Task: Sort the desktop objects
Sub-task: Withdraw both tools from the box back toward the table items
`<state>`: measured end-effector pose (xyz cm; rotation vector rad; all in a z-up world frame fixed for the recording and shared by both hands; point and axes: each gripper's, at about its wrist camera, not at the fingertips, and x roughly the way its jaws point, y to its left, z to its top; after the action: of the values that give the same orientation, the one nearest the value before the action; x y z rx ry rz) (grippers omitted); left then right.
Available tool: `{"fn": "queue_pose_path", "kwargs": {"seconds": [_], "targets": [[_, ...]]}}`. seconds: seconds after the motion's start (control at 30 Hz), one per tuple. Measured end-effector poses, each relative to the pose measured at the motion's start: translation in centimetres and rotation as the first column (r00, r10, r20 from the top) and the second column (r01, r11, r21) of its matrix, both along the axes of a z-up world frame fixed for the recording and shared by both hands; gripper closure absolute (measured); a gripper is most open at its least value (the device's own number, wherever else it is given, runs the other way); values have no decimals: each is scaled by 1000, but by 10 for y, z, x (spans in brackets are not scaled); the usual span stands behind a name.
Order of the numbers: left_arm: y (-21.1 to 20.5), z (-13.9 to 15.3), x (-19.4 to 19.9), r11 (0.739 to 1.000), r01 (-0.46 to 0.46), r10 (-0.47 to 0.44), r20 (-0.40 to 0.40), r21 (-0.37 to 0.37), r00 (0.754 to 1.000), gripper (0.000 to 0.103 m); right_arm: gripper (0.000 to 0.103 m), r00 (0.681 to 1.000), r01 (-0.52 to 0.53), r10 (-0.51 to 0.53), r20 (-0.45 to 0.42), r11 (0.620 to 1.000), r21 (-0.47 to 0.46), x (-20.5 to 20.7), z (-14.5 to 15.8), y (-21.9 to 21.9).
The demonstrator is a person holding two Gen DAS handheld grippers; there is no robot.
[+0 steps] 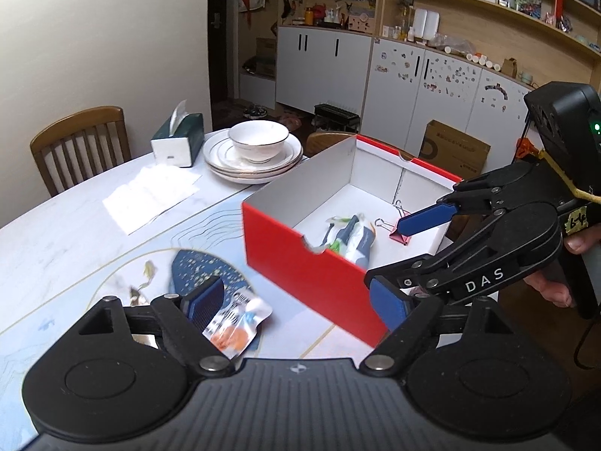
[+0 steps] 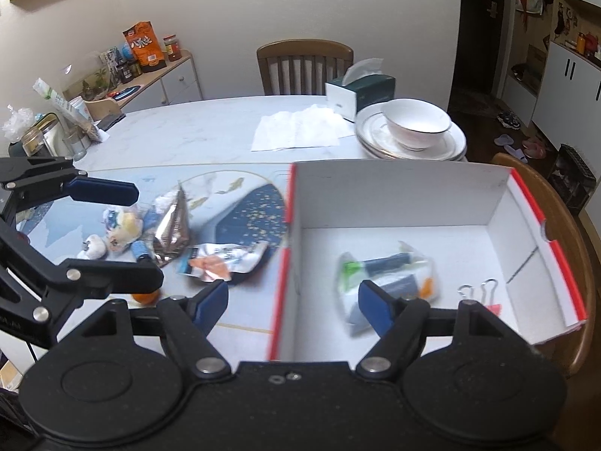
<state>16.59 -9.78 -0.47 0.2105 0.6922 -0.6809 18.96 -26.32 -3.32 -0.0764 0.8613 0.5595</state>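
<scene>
Box: the red-sided cardboard box [image 2: 413, 203] with a matte white inside stands open on the right of your counter [image 2: 195, 135], its walls straight and its rim notched.
In the box: a crinkly clear plastic packet [image 2: 390, 274] with blue, green and orange contents lies on the floor of the box; just right of it sit two wire-handled binder clips [image 2: 479, 291], one of them pink.
Left tongs: your left tongs [image 1: 296, 306] are spread wide, nothing between their ribbed blue pads; one pad hangs over the glossy silver-and-orange foil sachet [image 2: 221, 257] on the counter just left of the box.
Right tongs: your right tongs [image 2: 295, 304] are also spread and empty, straddling the near red wall of the box.
Left of the box: a creased silver foil pouch [image 2: 172, 221], small soft white-and-yellow lumps [image 2: 120, 227] and a blue cylinder [image 2: 141, 250] lie close together on the smooth printed mat.
Far side: a glazed white bowl [image 2: 415, 122] sits on stacked gold-rimmed plates [image 2: 375, 139], beside a dark green tissue box [image 2: 362, 92] and a flat white paper sheet [image 2: 296, 131].
</scene>
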Motion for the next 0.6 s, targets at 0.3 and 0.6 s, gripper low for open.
{"fn": "queue_pose_path", "kwargs": {"seconds": [0.3,0.6], "targets": [[55,-12,-18,998,-56,56,7,-3,998,0,26,1000,-1,1,6,1000,10,-20,-1,41],[126,-38,-32,984,-175,175,-14,28,984,0,25,1000,25,-25,12,1000,12,-33,-10,78]]}}
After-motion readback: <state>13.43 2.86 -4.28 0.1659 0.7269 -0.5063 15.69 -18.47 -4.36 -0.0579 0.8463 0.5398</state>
